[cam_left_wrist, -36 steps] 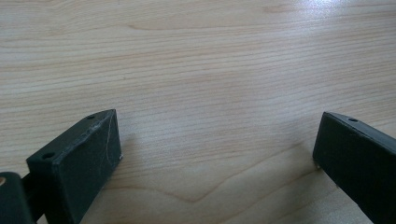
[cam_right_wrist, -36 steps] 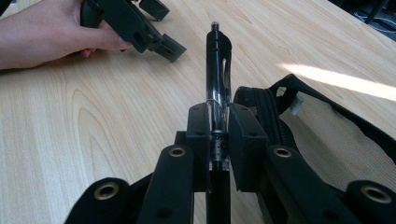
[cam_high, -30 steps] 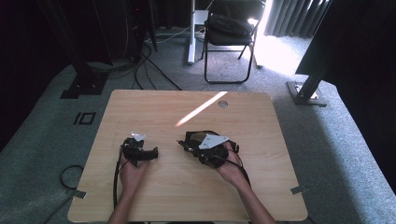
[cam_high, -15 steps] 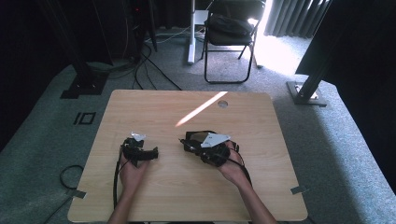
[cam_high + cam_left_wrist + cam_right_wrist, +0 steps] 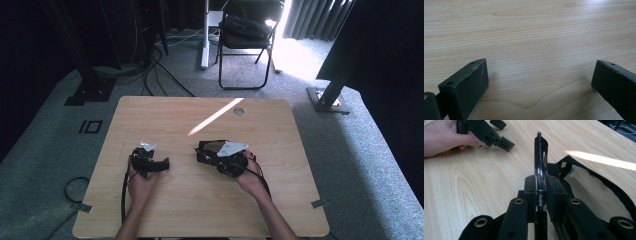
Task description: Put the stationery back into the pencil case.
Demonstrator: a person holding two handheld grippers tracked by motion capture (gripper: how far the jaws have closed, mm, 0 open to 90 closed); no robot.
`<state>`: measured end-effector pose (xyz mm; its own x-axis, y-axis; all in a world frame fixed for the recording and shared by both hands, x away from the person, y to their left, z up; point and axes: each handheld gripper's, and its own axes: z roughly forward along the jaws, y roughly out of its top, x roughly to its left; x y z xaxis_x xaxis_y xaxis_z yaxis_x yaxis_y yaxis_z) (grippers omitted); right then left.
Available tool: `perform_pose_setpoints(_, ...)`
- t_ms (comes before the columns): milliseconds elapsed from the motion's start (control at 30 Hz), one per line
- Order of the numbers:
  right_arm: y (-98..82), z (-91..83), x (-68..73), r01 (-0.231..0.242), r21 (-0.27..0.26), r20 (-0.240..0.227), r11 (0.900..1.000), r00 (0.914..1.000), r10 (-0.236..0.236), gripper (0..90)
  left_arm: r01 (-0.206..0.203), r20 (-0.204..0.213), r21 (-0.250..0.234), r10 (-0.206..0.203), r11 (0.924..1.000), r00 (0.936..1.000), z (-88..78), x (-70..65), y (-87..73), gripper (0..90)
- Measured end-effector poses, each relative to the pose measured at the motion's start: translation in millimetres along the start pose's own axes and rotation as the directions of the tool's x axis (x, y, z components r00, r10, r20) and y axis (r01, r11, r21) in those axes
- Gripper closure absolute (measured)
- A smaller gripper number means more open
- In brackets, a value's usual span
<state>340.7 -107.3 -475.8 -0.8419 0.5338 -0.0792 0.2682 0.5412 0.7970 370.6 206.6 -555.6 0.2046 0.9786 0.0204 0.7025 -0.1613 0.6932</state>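
Here, the wooden table [image 5: 200, 210] carries both hand-held tools. Beside the right gripper [image 5: 541, 185] lies a black mesh pouch [image 5: 596, 187] with a stiff-looking dark rim; its netting is judged soft and collapsible, so it is best taken by the rim. The left gripper [image 5: 539, 82] rests low over bare wood, its jaws spread wide with nothing between them. The right gripper's jaws are clamped on a ballpoint pen [image 5: 541, 157], gripped low on the barrel, its clip end pointing away over the table. The pen is judged light, rigid and smooth; its glossy barrel may slip or pivot, so a hold near mid-barrel suits it better than one at the tip.
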Motion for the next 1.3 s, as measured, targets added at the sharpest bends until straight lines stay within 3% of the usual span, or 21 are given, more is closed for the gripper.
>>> perform_pose_setpoints(1300, -6.7, -6.1, -21.7, -0.029, 0.012, 0.032, 0.999, 0.9991, 0.029, 79.7, 0.000, 0.000, 0.000, 0.000, 1.0000, 1.0000, 0.0, 0.0, 0.0, 1.3)
